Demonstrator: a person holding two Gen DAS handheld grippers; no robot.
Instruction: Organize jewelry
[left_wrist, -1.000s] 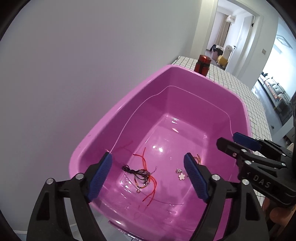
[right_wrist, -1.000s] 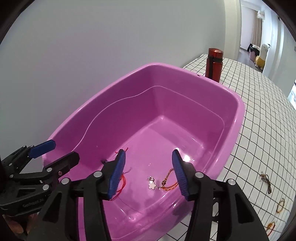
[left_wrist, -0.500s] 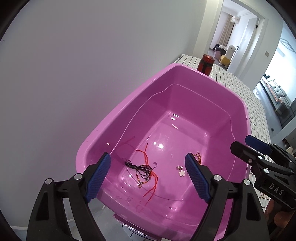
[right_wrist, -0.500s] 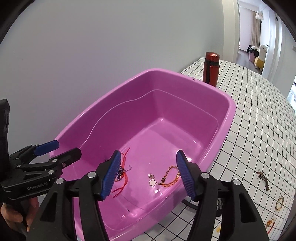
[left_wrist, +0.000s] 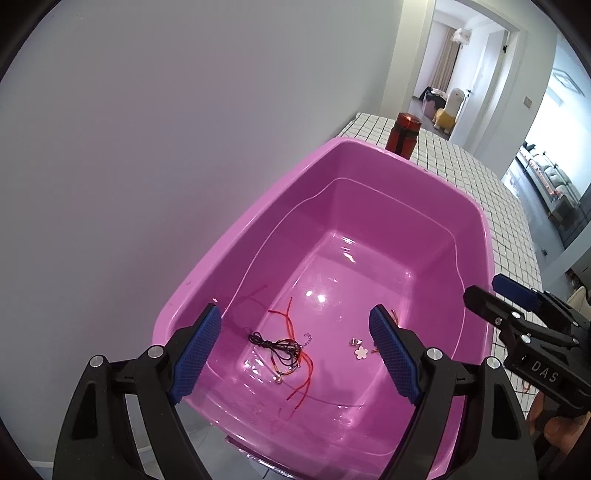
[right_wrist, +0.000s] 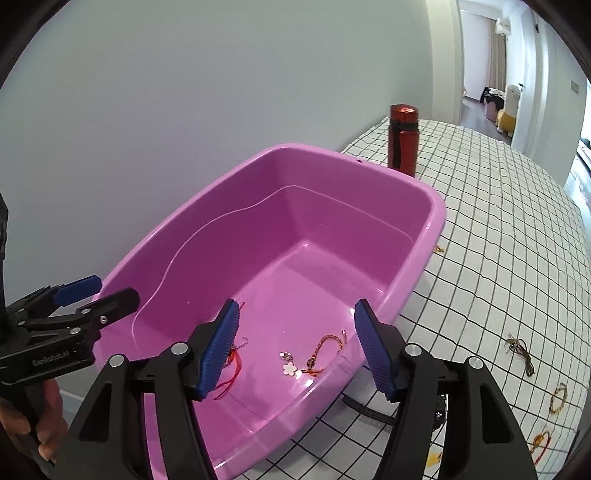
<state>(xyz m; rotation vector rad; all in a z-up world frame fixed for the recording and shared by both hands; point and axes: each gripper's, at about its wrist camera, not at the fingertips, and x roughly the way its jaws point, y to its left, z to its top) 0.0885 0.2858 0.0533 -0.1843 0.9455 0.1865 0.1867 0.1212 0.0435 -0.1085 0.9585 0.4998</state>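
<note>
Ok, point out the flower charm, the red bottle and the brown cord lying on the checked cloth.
flower charm (right_wrist: 290, 368): right wrist view, centre of its white petals.
red bottle (right_wrist: 403, 142): right wrist view, middle of its body.
brown cord (right_wrist: 520, 349): right wrist view, middle of the strand.

Pink tub (right_wrist: 424, 258); red flask (right_wrist: 402, 140); white black-grid cloth (right_wrist: 517, 240); blue claw pads (left_wrist: 195, 354); white flower charm (right_wrist: 290, 368).

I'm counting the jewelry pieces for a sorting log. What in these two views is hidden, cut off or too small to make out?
- Red-and-black cord tangle: in the right wrist view, mostly behind the right gripper finger; separate pieces cannot be counted.
- Gold bracelet: in the left wrist view, almost all behind the left gripper finger.
- Pieces on the checked cloth: small at the right wrist view's edge; types unclear.
- Dark strap: partly hidden beside the pink tub.
</note>
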